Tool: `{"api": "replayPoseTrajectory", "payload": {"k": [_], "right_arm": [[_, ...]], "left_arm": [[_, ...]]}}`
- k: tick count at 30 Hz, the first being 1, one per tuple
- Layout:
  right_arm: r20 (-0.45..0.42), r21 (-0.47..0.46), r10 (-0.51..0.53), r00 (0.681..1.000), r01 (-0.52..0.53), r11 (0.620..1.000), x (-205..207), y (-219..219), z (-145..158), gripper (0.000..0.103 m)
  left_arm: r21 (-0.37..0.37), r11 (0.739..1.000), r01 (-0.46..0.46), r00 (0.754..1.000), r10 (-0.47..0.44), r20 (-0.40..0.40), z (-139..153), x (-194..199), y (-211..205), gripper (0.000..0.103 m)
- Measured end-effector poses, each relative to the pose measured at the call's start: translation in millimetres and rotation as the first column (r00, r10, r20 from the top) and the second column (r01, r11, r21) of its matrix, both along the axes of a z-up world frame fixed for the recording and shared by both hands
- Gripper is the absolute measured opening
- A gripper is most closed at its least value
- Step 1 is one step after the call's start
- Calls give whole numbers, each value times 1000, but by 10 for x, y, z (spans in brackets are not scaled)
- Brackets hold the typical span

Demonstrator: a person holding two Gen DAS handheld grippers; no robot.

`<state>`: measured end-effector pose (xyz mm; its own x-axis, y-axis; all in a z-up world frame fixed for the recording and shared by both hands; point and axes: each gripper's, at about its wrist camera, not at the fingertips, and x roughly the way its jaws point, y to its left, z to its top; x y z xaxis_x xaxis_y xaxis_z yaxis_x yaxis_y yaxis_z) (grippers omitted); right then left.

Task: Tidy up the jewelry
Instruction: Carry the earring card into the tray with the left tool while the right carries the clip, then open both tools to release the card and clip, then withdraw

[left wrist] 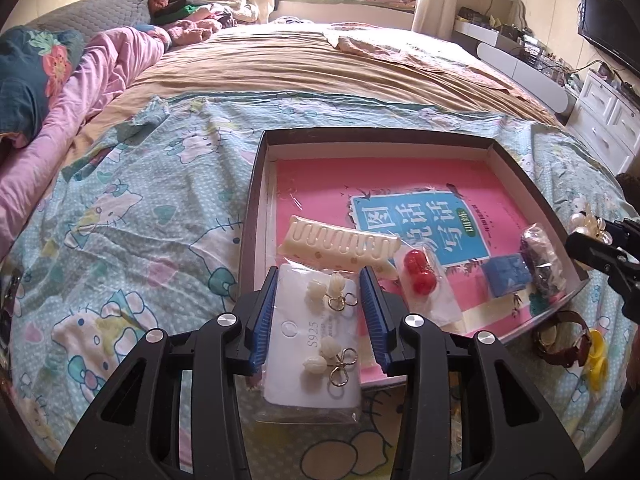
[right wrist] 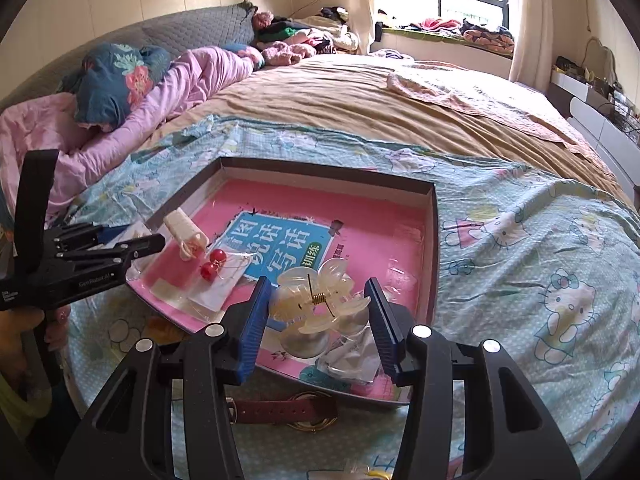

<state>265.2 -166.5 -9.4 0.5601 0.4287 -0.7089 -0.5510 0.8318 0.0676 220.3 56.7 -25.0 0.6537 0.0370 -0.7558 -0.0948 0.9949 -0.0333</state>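
A shallow dark-rimmed box (left wrist: 256, 184) with a pink book inside lies on the bed. My left gripper (left wrist: 320, 284) is shut on a clear bag holding a white earring card (left wrist: 308, 340) with white bead earrings, over the box's near edge. In the box lie a cream comb clip (left wrist: 340, 240), red ball earrings (left wrist: 418, 272), a blue box (left wrist: 506, 276) and a dark bagged item (left wrist: 540, 252). My right gripper (right wrist: 318, 284) is shut on a pale flower hair claw with pearls (right wrist: 316, 300), held above the box's near corner (right wrist: 434, 248).
A brown-strap watch (left wrist: 564, 336) and a yellow clip (left wrist: 596, 356) lie on the Hello Kitty sheet right of the box; the watch also shows in the right wrist view (right wrist: 284, 408). Pillows and a pink quilt (left wrist: 100, 76) lie at the left. A white dresser (left wrist: 608, 116) stands far right.
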Motion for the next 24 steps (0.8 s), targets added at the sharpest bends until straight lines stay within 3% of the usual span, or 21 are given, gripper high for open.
{"api": "replayPoseTrajectory", "payload": {"k": [7,10,17,20,24], "right_arm": [[-31,-25,-4,1000,3,1000,100,83,-119,47],[-37,-34,-10,999,9,999,128,92,-141,47],[-53,-40,-29,998,27,999,141,45,-146,47],[-30,-18,-37,999,36,999,86,-4,-75,60],[-10,-5,-46,999,46,999,36,-48,27,63]], "left_arm": [[-7,1000,-14,1000,14,-2,-14,23,44,33],[-6,1000,-13,1000,13,3,2,13,46,40],[-14,1000,-11,1000,11,15,76,-14,38,43],[-17,1000,-10,1000,11,22,117,-38,39,45],[-23,1000,-11,999,11,32,172,-73,36,52]]}}
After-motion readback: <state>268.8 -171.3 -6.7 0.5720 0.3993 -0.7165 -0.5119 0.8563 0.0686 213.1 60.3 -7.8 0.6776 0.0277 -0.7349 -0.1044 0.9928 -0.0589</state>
